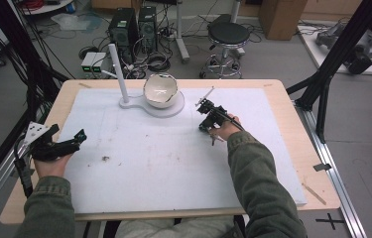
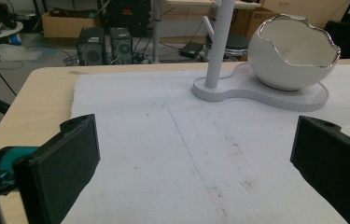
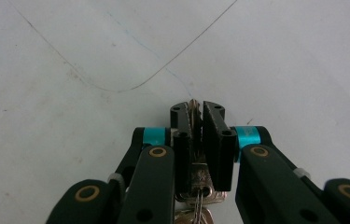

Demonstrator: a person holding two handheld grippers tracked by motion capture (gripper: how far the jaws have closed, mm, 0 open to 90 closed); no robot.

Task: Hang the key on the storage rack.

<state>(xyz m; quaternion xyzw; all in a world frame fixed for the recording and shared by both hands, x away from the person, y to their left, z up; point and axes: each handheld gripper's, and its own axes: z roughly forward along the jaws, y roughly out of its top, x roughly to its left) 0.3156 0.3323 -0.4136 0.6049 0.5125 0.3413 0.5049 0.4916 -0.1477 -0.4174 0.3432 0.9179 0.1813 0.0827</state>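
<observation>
Right tongs [image 3: 196, 135] are pinched on a key [image 3: 192, 108], clamped flat between the pads with the tip poking out just past them. The rest of the bunch hangs below the jaws, toward the hand, so the grip is on one blade only; the ring and other keys dangle free. In the high view the right tongs [image 1: 208, 119] sit over the white mat [image 1: 173, 163], right of the stand [image 1: 150, 105] and near it, apart from it.

Left tongs [image 2: 191, 158] are spread wide, nothing between the jaws. In the high view they [image 1: 69, 141] rest low at the left edge of the mat, well apart from the stand. Reads as parked, out of the way, free to steady something if needed.

The stand has a white post [image 1: 116, 72] with a short side peg and a cracked-egg bowl [image 1: 160, 90] on one base. My guess: keys go either on the peg or in the bowl; can't tell which.

Gripping the blade rather than the ring gives control over orientation, but hooking the ring over the peg would be awkward this way. Dropping into the bowl looks simpler. Risk: key slips between pads if the bunch swings.

Worktop [image 1: 282, 99] is wood under the mat.
</observation>
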